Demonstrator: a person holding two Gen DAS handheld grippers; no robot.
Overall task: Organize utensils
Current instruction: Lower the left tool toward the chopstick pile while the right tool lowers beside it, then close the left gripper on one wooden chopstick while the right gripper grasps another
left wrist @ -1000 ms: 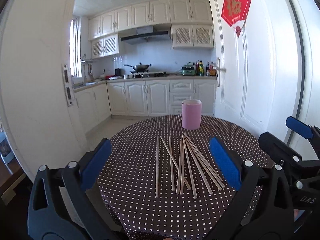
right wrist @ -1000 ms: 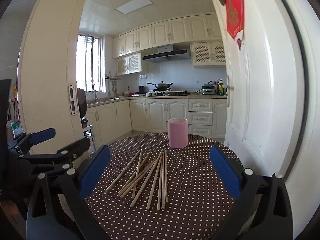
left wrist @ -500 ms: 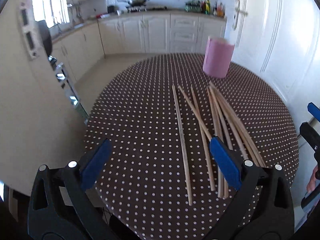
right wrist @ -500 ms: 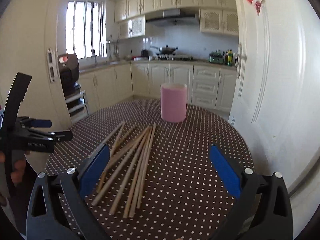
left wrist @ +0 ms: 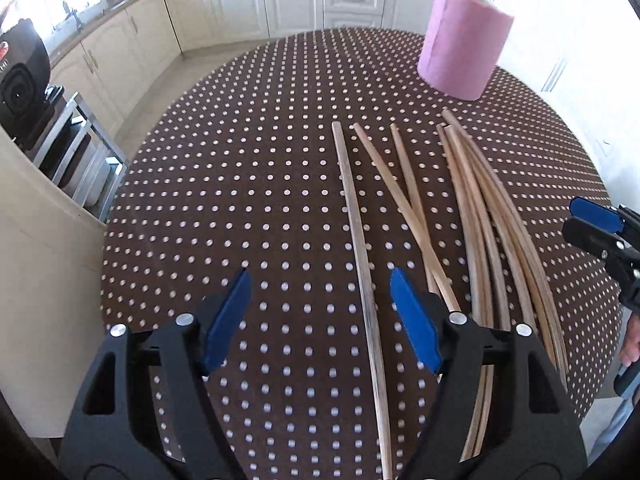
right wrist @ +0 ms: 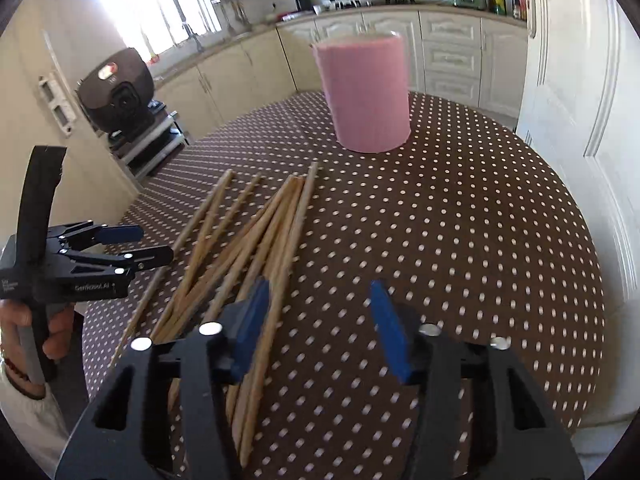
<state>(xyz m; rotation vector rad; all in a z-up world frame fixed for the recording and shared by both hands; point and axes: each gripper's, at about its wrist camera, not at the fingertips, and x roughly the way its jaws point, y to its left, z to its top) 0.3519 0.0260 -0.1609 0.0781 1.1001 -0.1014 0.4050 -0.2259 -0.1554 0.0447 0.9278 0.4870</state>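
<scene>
Looking at how the view changed, both cameras went from staring across the kitchen to pointing down at the polka-dot tabletop, so the whole scene is basically tabletop now with the cabinets squeezed to the top edge. The pink holder stands upright at the far side, and everything else sits on the near side of it. The chopsticks are a loose fan just short of the pink holder, tips toward it, none inside it yet, so I'd say the sorting itself hasn't started. One stray chopstick lies apart on the outer left of the fan. The left tongs have dropped in over that stray; the jaws were wide a second ago and are closing now, with the stick running up between them near the right pad, but nothing pinched yet as far as I can tell. The right tongs did the same on the other side of the fan: jaws closing, only bare dotted cloth in the gap, and the outermost stick of the bundle passing just outside the left pad. So my read is both hands just switched from approach to grab, left better lined up than right. The right one may need a nudge toward the bundle or it closes on nothing.
</scene>
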